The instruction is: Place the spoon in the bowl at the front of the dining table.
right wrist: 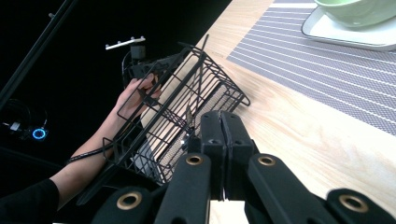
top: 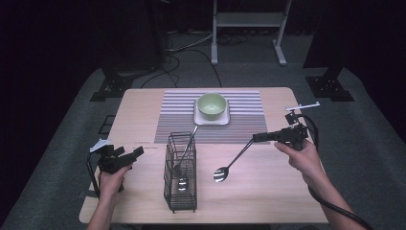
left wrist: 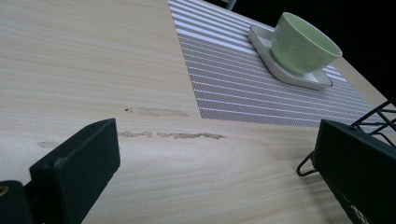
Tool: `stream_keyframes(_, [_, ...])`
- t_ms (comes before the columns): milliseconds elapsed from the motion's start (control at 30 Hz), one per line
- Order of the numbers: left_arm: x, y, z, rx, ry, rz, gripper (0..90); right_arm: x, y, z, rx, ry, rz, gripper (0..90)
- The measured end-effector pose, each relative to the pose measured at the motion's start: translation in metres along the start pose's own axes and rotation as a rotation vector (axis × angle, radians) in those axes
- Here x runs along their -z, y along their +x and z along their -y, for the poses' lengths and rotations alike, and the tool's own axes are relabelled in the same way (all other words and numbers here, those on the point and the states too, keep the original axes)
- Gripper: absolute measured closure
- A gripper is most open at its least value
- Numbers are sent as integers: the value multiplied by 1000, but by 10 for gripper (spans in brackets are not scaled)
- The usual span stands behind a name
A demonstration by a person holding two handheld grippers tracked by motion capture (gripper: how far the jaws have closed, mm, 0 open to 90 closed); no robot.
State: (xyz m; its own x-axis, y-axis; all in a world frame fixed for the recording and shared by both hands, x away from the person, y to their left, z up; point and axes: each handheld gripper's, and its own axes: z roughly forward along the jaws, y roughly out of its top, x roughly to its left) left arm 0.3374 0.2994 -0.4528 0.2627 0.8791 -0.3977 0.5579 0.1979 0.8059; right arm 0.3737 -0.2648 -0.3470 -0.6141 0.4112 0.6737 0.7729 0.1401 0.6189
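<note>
Pinching a spoon (top: 233, 161) handle, right gripper (top: 261, 137) jaws pressed together — left gripper (top: 136, 154) jaws spread.

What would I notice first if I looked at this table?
Probably the shiny spoon that the right gripper holds out by its handle tip, bowl end down near the table. Left of it stands a black wire basket with another spoon inside. Farther back, a green bowl sits on a white plate on a striped mat.
</note>
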Motion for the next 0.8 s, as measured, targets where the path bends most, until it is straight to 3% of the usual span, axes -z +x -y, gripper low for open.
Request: stream_keyframes(800, [0,0,0,-1,-1,-2,0,5,-18,-5,-20,-30,69,889])
